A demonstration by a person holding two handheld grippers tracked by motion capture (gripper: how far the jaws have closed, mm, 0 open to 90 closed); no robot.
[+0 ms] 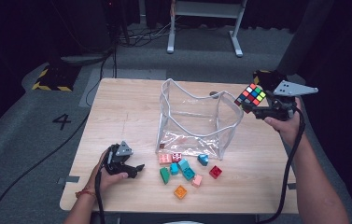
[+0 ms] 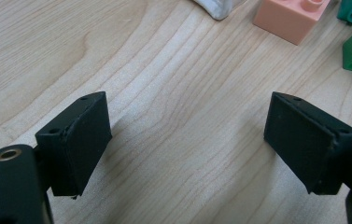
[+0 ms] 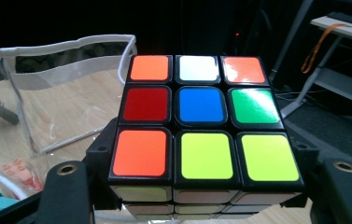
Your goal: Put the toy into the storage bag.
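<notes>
One puzzle cube (image 3: pixel 200 122) sits between the jaws of the right gripper (image 1: pixel 257 105), which clamp it at two opposite sides and hold it in the air, above the right edge of the desk (image 1: pixel 117 121) and beside the upper rim of the bag (image 1: pixel 197 119). The cube has black plastic edges and glossy square stickers. Its upper face shows orange, white and orange in the far row, red, blue and green in the middle, orange and two yellow-green ones in the near row.

One clear plastic bag with white piping stands open in the middle of the light wooden desk. In front of it lie about nine small plastic building bricks (image 1: pixel 185 169): pink, red, teal, green and orange.

The left gripper (image 1: pixel 134 169) rests low on the desk at the left of the bricks, its two black jaws wide apart with nothing between them.
</notes>
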